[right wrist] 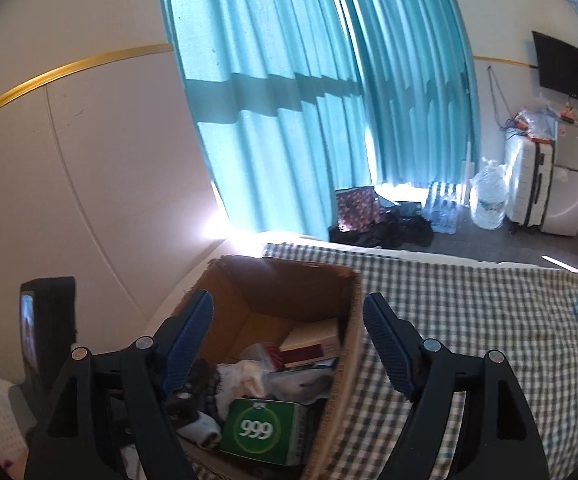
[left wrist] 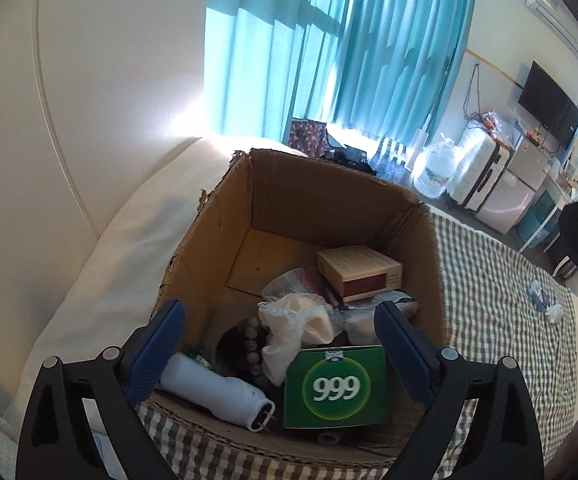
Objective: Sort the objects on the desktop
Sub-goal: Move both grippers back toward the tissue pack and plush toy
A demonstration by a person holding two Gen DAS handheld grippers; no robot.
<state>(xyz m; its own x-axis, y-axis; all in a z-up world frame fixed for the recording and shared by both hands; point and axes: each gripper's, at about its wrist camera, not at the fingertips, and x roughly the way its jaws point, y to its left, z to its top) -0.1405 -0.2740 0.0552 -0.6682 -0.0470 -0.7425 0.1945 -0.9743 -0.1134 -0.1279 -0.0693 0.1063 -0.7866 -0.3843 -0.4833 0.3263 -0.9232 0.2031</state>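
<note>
An open cardboard box [left wrist: 329,200] stands on a checked bedspread [left wrist: 497,292]. Inside lie a green "999" box [left wrist: 335,387], a white bottle [left wrist: 217,392], a beige and red carton [left wrist: 359,272], white lace cloth [left wrist: 297,328], a bead bracelet [left wrist: 251,340] and clear plastic. My left gripper [left wrist: 281,316] is open and empty, above the box's near edge. My right gripper [right wrist: 287,312] is open and empty, above the same box [right wrist: 289,280], with the green box [right wrist: 261,430] below it.
A white pillow [left wrist: 121,256] lies left of the box against the wall. Small blue and white items [left wrist: 543,300] lie on the bedspread to the right. Teal curtains [right wrist: 309,100], suitcases [right wrist: 529,184], a water jug [right wrist: 489,196] and a dark phone-like device [right wrist: 45,328] are around.
</note>
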